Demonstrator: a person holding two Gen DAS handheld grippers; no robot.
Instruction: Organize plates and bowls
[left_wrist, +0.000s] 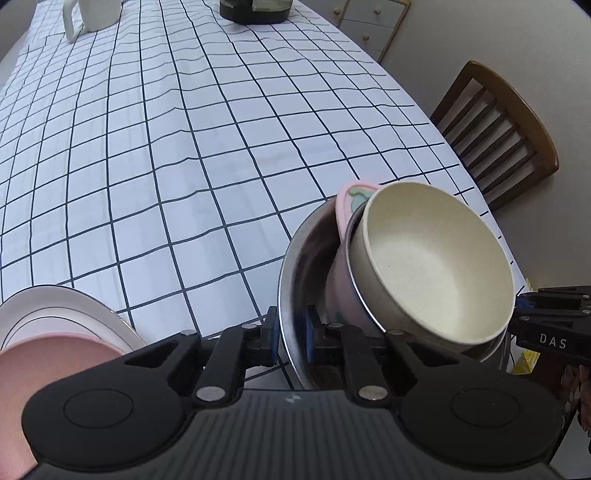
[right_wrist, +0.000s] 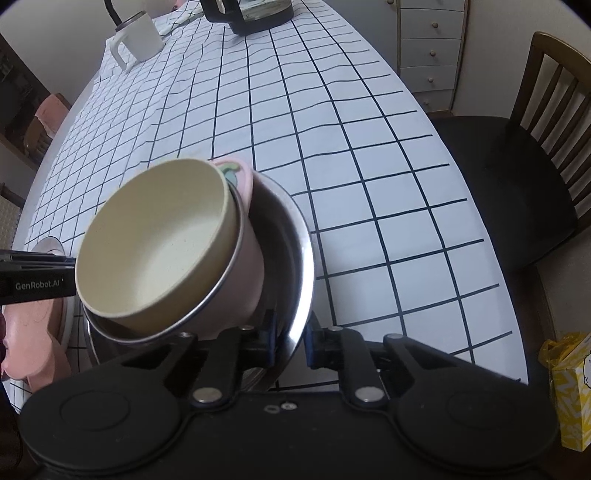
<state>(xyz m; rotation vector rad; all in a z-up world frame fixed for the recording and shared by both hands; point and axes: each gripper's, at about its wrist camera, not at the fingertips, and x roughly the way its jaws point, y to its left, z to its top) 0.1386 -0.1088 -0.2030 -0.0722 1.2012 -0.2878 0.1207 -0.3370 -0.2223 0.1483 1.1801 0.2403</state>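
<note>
Both grippers pinch the same steel bowl (left_wrist: 295, 280), 1 on each side of its rim.

Left gripper (left_wrist: 290, 338): fingers narrow, closed on the near-left rim of the steel bowl; 1 pad sits outside the wall, the other inside. In the right wrist view this gripper (right_wrist: 72, 273) enters from the left edge, its tip hidden behind the stacked bowls.

Right gripper (right_wrist: 291, 341): fingers narrow, clamped on the near-right rim of the steel bowl (right_wrist: 299, 258), again 1 pad on each side of the wall. In the left wrist view it (left_wrist: 517, 323) comes in from the right edge.

Stack: a pink bowl (left_wrist: 341, 273) with a metal rim sits tilted inside the steel bowl, and a cream bowl (left_wrist: 432, 258) is nested in the pink bowl, also tilted. The stack is at the near edge of the table, over a white tablecloth (left_wrist: 184, 147) with a dark grid.

Near-left corner of the table: a white plate (left_wrist: 74, 314) with a pink dish (left_wrist: 55, 354) resting on it.

Far end of the table: a white mug (right_wrist: 138, 37) and a dark kettle (right_wrist: 251, 14).

Beside the table: a wooden chair (right_wrist: 535, 147) with a dark seat, a drawer unit (right_wrist: 430, 51), and a yellow box (right_wrist: 572, 387).
</note>
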